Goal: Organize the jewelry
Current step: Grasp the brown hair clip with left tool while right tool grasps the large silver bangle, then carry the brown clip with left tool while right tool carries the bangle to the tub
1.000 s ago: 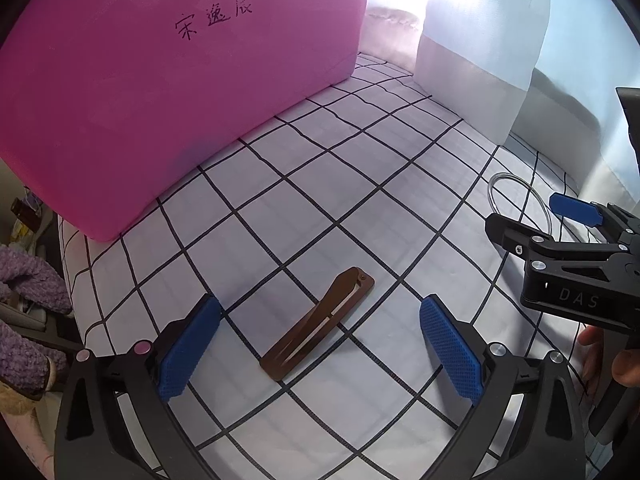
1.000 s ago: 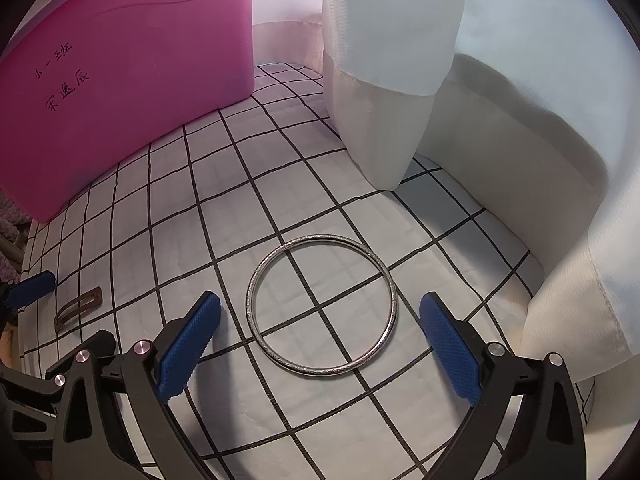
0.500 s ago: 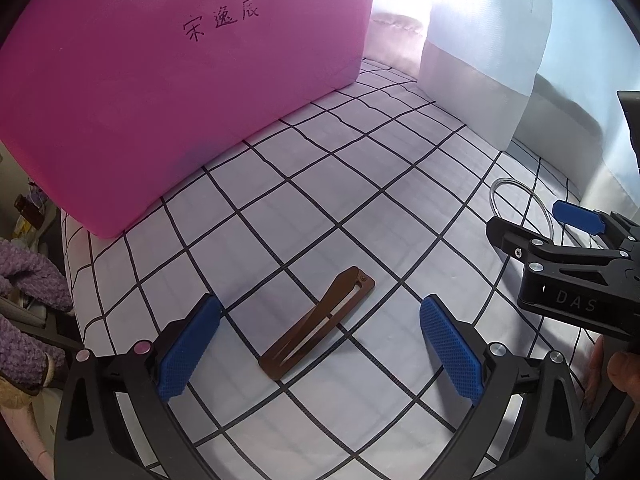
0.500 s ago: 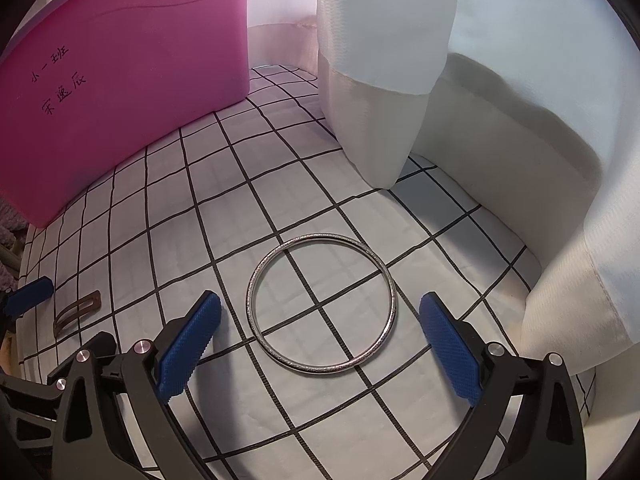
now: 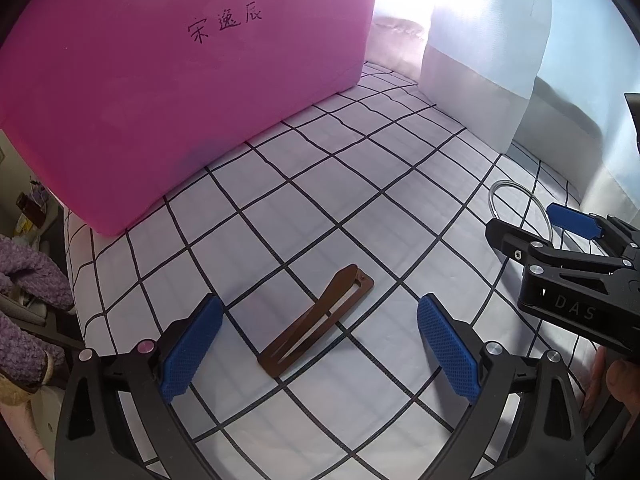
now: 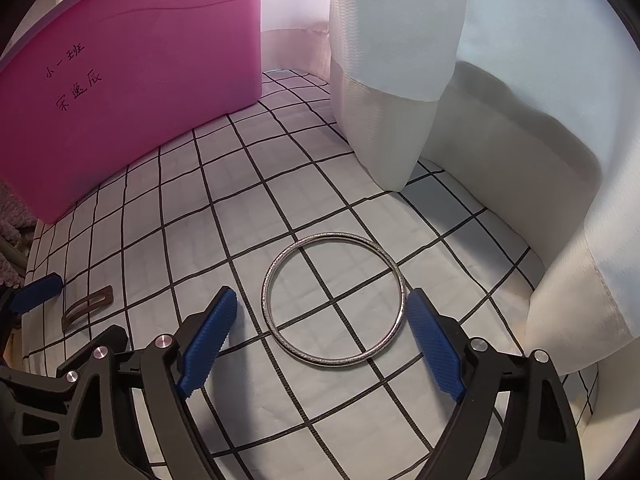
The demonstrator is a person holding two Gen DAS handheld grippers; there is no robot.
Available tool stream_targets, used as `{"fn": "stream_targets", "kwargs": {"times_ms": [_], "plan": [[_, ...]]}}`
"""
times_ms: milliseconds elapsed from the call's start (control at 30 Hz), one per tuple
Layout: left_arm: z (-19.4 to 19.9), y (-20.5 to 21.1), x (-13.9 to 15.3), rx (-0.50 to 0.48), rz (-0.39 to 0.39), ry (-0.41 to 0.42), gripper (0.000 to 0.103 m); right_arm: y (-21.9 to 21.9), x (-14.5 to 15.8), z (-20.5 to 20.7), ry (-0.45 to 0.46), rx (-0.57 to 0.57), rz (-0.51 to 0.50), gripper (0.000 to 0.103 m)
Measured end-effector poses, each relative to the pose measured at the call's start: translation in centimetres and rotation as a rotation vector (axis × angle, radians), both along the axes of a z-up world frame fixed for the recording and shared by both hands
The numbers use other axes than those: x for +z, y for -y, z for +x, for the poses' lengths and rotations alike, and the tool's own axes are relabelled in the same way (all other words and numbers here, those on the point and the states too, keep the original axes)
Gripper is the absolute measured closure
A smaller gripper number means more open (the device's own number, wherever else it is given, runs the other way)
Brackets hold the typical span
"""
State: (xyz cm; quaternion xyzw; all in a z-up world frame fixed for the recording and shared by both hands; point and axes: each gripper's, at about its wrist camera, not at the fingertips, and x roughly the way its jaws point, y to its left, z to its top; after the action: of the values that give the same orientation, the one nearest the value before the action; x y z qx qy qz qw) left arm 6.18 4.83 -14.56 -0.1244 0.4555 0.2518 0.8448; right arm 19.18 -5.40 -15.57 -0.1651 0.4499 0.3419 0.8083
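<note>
Closing in a bit, the right claw (image 6: pixel 324 344) tilts down, jaws wide around one ring (image 6: pixel 333 300), not pinching. Left claw (image 5: pixel 318 350) gapes wide over one clip (image 5: pixel 318 322).

Checked cloth (image 5: pixel 280 208): open middle ground, crossable. Far left closed off by pink bin (image 5: pixel 168 92); far right and back walled by white curtain (image 6: pixel 400 80). Low obstacles lying flat: brown hair clip (image 5: pixel 320 320), silver bangle (image 6: pixel 334 300).
</note>
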Motion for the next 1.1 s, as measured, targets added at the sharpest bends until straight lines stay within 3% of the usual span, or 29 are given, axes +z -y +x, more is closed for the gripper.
{"fn": "stream_targets", "kwargs": {"times_ms": [133, 267, 333, 400, 500, 700, 1100], "plan": [[-0.2, 0.6, 0.2, -0.013, 0.011, 0.014, 0.021, 0.2, 0.3, -0.3, 0.006, 0.01, 0.009, 0.032], [-0.1, 1.1, 0.5, -0.037, 0.019, 0.026, 0.037, 0.4, 0.4, -0.3, 0.006, 0.012, 0.012, 0.033], [0.0, 1.4, 0.7, -0.058, 0.022, 0.034, 0.061, 0.5, 0.4, -0.3, 0.003, 0.012, 0.012, 0.033], [0.2, 1.7, 0.9, -0.079, 0.023, 0.033, 0.079, 0.7, 0.5, -0.3, -0.001, 0.011, 0.015, 0.033], [0.5, 1.7, 1.1, -0.086, 0.004, 0.021, 0.087, 0.8, 0.5, -0.1, -0.008, 0.006, 0.02, 0.033], [0.3, 0.5, 1.3, -0.048, -0.051, 0.015, 0.09, 0.8, 0.4, 0.3, -0.03, -0.006, 0.035, 0.034], [-0.2, 1.1, 2.7, -0.077, -0.013, 0.042, 0.09, 2.4, 1.1, -0.4, -0.038, -0.027, 0.059, 0.034]]}}
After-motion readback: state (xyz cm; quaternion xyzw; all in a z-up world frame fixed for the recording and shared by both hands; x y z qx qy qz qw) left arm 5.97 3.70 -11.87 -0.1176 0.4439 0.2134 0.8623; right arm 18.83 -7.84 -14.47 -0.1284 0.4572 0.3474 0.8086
